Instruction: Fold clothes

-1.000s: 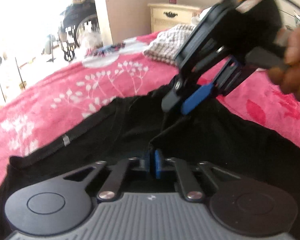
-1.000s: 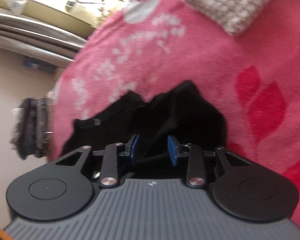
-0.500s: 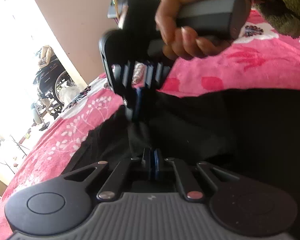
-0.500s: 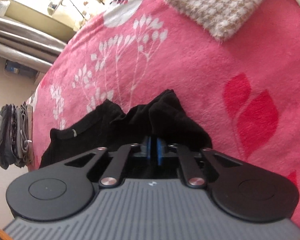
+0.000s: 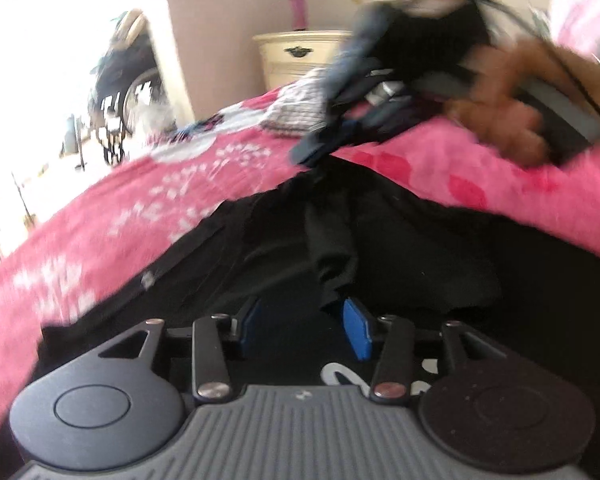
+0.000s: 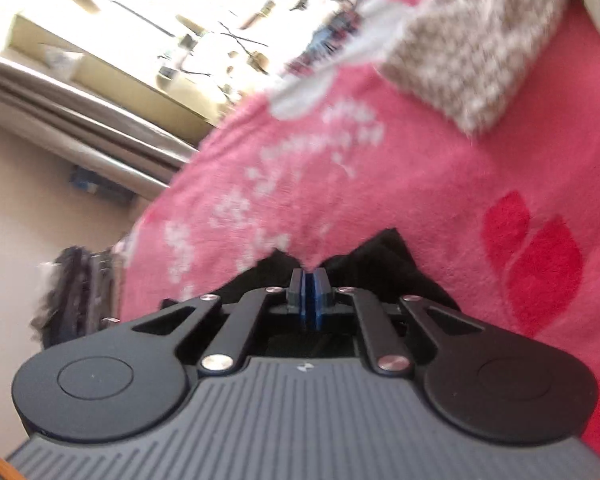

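We hold our left claw [image 5: 305, 328] apart above the black cloth garment [image 5: 400, 240]; our right claw [image 6: 309, 294] is pressed together on its edge, low over the pink blanket [image 6: 420, 184].

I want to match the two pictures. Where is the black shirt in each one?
Left wrist view: the black shirt fills the lower middle, ahead of the open left gripper.
Right wrist view: a bit of it peeks out at lower centre, pinched by the right gripper.
Shared landmark: the checked cloth on the pink blanket.
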The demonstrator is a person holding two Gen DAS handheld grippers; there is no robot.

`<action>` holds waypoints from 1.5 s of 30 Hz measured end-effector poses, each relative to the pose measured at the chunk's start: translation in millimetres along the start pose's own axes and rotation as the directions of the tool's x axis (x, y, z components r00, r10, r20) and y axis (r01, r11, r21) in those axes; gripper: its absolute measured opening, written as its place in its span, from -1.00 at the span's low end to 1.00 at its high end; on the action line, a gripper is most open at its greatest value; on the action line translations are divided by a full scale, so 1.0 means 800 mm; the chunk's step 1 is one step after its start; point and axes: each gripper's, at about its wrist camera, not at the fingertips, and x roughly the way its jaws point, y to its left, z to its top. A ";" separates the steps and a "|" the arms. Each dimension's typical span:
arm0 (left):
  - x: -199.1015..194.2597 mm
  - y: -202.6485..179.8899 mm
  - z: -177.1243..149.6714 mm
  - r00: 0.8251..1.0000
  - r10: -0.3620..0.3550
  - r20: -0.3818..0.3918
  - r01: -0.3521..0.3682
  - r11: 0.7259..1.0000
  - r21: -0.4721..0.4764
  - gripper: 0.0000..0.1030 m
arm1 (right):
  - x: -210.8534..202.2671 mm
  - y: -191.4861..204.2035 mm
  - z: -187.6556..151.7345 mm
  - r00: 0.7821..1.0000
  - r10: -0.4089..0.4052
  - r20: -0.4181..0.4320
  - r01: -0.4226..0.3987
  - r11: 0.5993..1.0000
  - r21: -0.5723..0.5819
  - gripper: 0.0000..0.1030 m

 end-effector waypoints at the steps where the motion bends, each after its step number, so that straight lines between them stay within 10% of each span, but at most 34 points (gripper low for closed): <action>1: 0.002 0.010 0.003 1.000 -0.022 -0.007 0.021 0.998 -0.056 -0.10 | -0.011 0.004 -0.008 1.000 0.001 0.002 -0.001 0.999 -0.035 -0.90; 10: 0.052 0.051 0.028 0.975 -0.209 -0.073 0.168 0.915 -0.367 -0.39 | -0.067 0.029 -0.122 0.997 -0.055 -0.053 0.033 0.938 -0.344 -0.73; 20: 0.090 0.044 0.034 0.960 -0.255 -0.113 0.202 0.916 -0.347 -0.96 | -0.053 0.056 -0.213 0.974 -0.223 -0.038 0.118 0.643 -0.757 -0.42; 28: 0.072 0.083 0.054 0.955 -0.289 -0.066 0.226 0.854 -0.469 -0.98 | -0.052 0.049 -0.216 0.975 -0.220 -0.029 0.124 0.651 -0.749 -0.42; 39: 0.071 0.123 0.053 0.974 -0.206 -0.098 0.129 0.852 -0.507 -0.95 | -0.051 0.049 -0.220 0.974 -0.226 -0.022 0.131 0.639 -0.758 -0.41; 45: 0.064 0.090 0.045 0.956 -0.274 -0.104 0.212 0.892 -0.400 -0.07 | -0.050 0.047 -0.221 0.975 -0.220 -0.019 0.132 0.651 -0.748 -0.41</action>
